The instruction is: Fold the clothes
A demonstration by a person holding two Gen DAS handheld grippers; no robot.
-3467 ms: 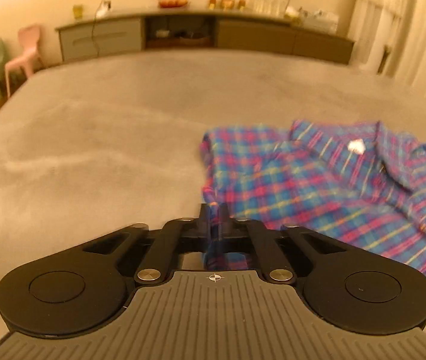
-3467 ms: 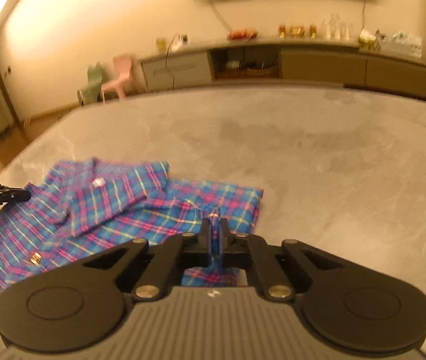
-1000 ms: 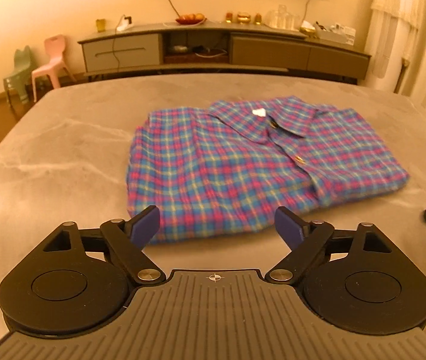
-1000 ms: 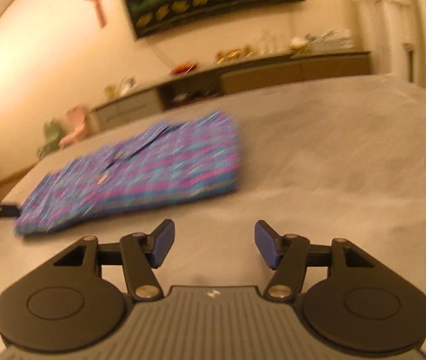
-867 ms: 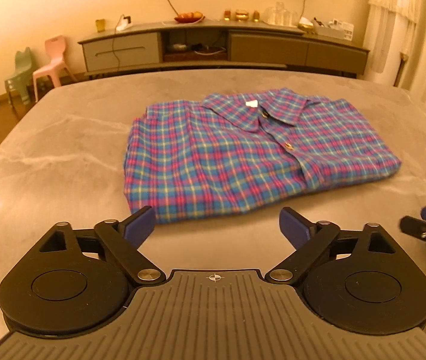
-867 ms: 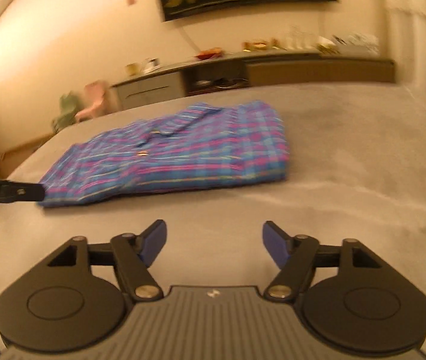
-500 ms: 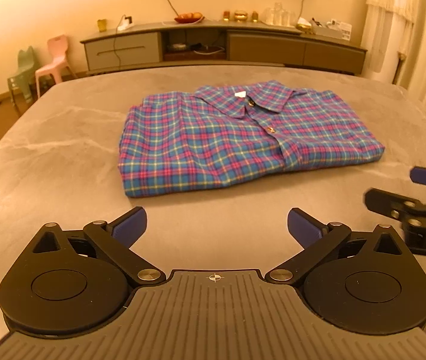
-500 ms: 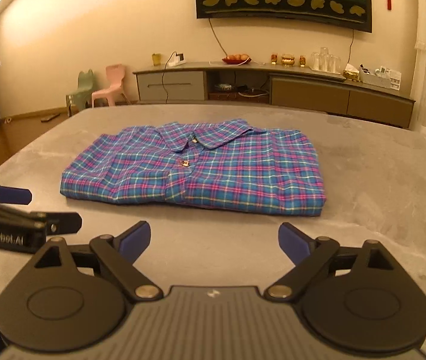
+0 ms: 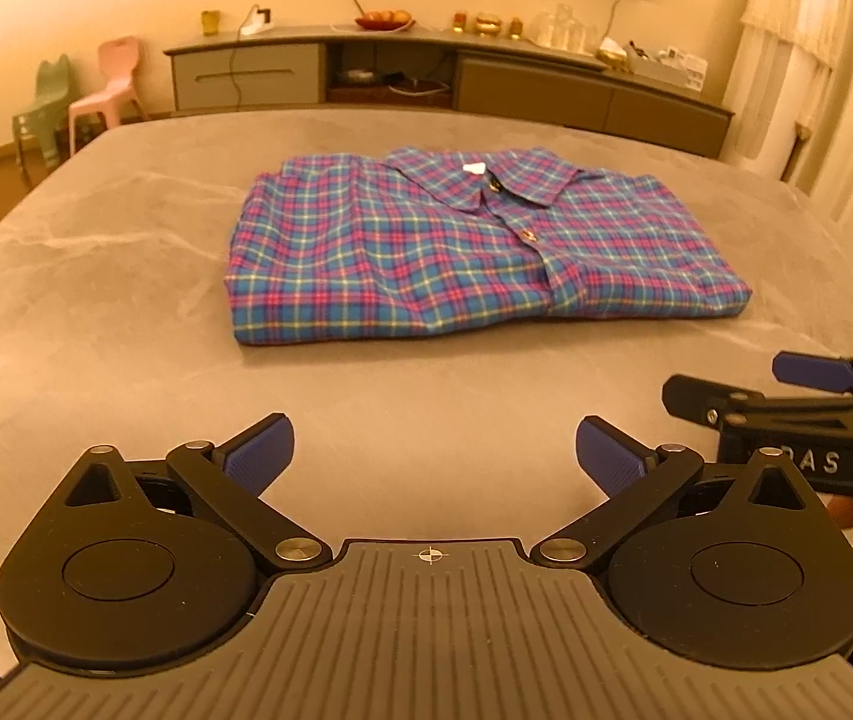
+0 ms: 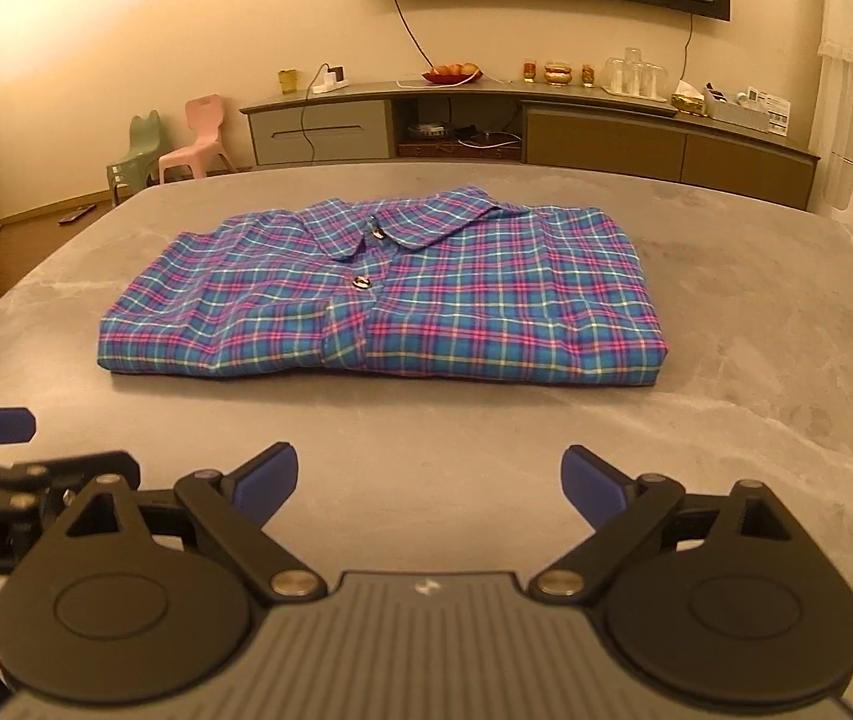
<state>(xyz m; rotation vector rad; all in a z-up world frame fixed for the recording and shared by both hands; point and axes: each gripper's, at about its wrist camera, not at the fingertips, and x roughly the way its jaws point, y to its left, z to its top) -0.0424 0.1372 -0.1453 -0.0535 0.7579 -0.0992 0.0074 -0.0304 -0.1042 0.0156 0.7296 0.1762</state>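
Observation:
A blue, pink and yellow plaid shirt (image 9: 474, 252) (image 10: 390, 294) lies folded in a neat rectangle on the grey marble table (image 9: 96, 312) (image 10: 756, 360), collar up and buttons showing. My left gripper (image 9: 432, 450) hangs open a short way in front of the shirt's near edge, with nothing between its blue pads. My right gripper (image 10: 429, 474) is just as far back from the shirt; its jaws are opening and hold nothing. Each gripper also shows at the edge of the other's view: the right gripper (image 9: 744, 384) and the left gripper (image 10: 54, 447).
Bare table top surrounds the shirt on all sides. Behind the table stands a long low sideboard (image 10: 534, 126) with bowls and glasses. Two small plastic chairs (image 10: 186, 144) stand at the back left, and a curtain (image 9: 810, 90) hangs at the right.
Both grippers were shut on shirt fabric earlier; they let go, opened wide and drew back. The shirt now lies folded, and the right view has swung round to face it squarely.

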